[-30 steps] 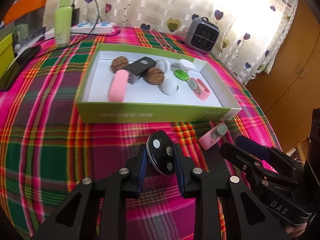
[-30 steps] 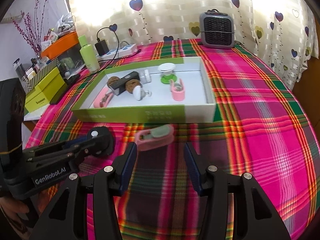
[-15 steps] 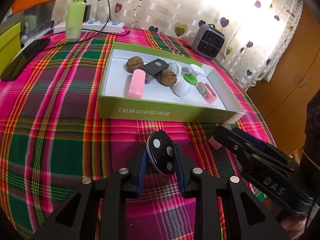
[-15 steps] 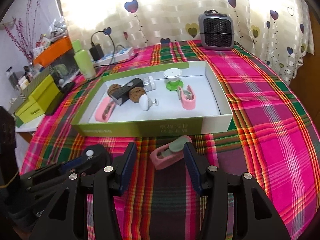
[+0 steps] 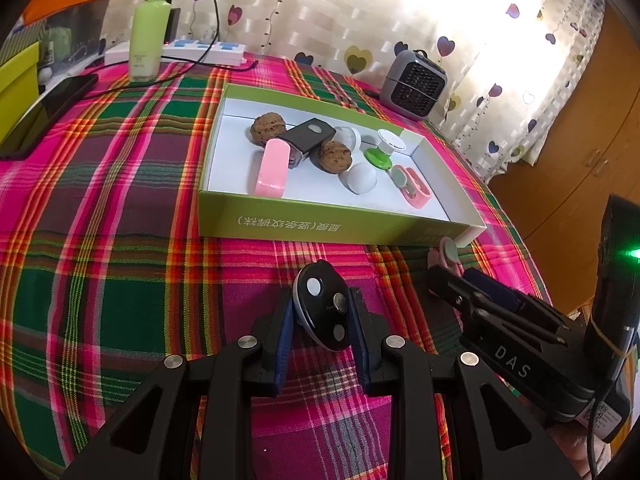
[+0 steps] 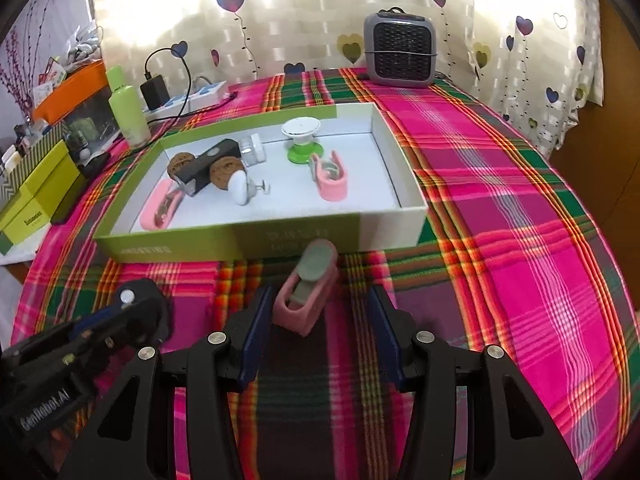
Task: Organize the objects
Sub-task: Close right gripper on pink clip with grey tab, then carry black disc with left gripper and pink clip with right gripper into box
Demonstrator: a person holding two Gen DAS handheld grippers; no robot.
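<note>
My left gripper (image 5: 322, 312) is shut on a black oval disc (image 5: 323, 312) with small silver dots, held above the plaid cloth in front of the green box (image 5: 332, 227). My right gripper (image 6: 316, 312) is open, its jaws on either side of a pink clip with a grey pad (image 6: 308, 292) that lies on the cloth by the box's front wall (image 6: 256, 240). The clip's tip also shows in the left wrist view (image 5: 447, 249). The box holds two walnuts (image 5: 335, 154), a black block (image 5: 306, 136), a pink case (image 5: 273, 168), a white knob (image 5: 362, 178), a green-and-white stand (image 5: 382, 152) and another pink clip (image 5: 412, 188).
A grey heater (image 6: 399, 50) stands at the table's back. A green bottle (image 6: 128, 110), power strip (image 5: 200, 46) with cable, and a dark phone (image 5: 44, 110) are at the back left. Green and orange boxes (image 6: 36, 192) sit off the left edge.
My right gripper has moved forward, so the pink clip now lies between its open jaws. My left gripper, still holding the disc, has shifted left and back from the box.
</note>
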